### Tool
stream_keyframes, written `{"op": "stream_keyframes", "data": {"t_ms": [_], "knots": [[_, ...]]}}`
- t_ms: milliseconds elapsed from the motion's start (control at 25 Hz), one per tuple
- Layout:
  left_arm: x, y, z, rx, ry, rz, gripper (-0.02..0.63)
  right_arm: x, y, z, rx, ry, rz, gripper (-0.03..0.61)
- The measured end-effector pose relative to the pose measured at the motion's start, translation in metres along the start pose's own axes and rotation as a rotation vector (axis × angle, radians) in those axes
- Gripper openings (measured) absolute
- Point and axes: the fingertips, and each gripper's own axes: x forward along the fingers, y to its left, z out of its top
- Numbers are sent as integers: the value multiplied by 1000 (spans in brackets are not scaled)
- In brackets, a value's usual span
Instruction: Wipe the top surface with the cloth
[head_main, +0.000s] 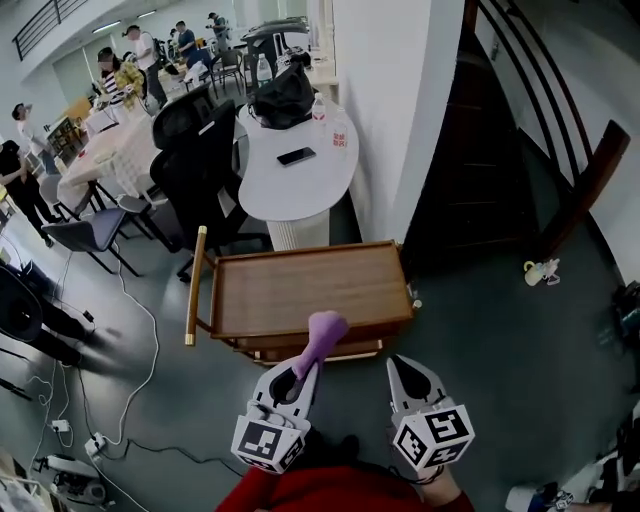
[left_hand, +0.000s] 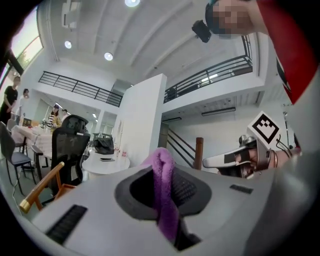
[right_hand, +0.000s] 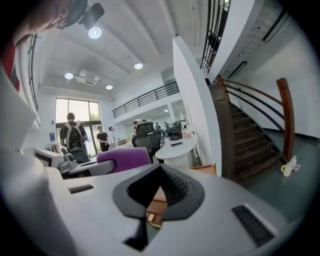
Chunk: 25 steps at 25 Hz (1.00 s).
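Observation:
A low wooden trolley (head_main: 300, 290) with a flat brown top stands just ahead of me on the grey floor. My left gripper (head_main: 305, 370) is shut on a purple cloth (head_main: 325, 335), whose free end sticks out over the trolley's near edge, above the top. In the left gripper view the cloth (left_hand: 163, 190) runs between the closed jaws of the left gripper (left_hand: 162, 167). My right gripper (head_main: 405, 362) is shut on nothing and hovers near the trolley's front right corner. In the right gripper view, the trolley (right_hand: 206, 170) shows past the right gripper (right_hand: 161, 171), and the cloth (right_hand: 124, 159) at left.
The trolley's wooden handle bar (head_main: 193, 285) is on its left side. Behind it stand a white rounded table (head_main: 290, 175) and black office chairs (head_main: 195, 150). A dark staircase (head_main: 500, 140) rises at the right. Cables (head_main: 100, 440) lie on the floor at left. People sit and stand far back.

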Motion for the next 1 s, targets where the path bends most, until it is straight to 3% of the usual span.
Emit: {"op": "stream_keyframes", "data": {"t_ms": [400, 680, 1000], "knots": [[-2, 19, 13, -20, -33, -18, 48, 9, 27, 10, -67, -71, -22, 3], [-2, 20, 6, -8, -3, -24, 48, 15, 29, 7, -90, -64, -35, 3], [0, -1, -4, -67, 30, -58, 48, 9, 20, -10, -107, -18, -40, 3]]}}
